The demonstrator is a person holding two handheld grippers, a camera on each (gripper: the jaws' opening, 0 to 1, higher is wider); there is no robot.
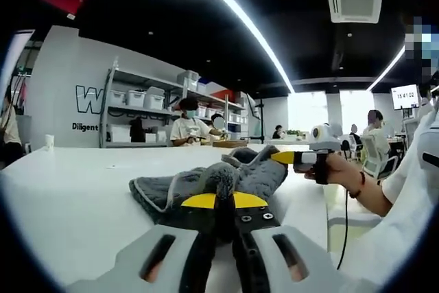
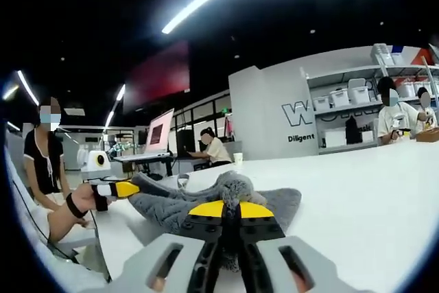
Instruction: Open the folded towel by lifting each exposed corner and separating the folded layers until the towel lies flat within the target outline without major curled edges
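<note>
The grey towel [image 1: 219, 180] lies bunched and still partly folded on the white table [image 1: 68, 197], near the edge on the person's side, its layers humped up in the middle rather than spread flat. In the left gripper view a ribbed hem runs along its near-left side, and the fabric rises in a ridge straight ahead of the jaws.

The left gripper [image 1: 223, 200] has its yellow-tipped jaws pressed together on a fold of the towel — the cloth bulges up just beyond the tips. In the right gripper view it comes in from the left, held by a hand with a dark wristband, its tips at the towel's far-left corner.

The right gripper [image 2: 230, 209] is likewise clamped on the towel, jaws together with grey pile standing up between and above the yellow tips. It appears in the left gripper view from the right, gripped in a hand [image 1: 337, 168] at the towel's raised right corner.

Beyond the table stand shelves [image 1: 147, 111] with white storage boxes, a grey wall with lettering, and several seated people — one at a laptop [image 2: 159, 132].
</note>
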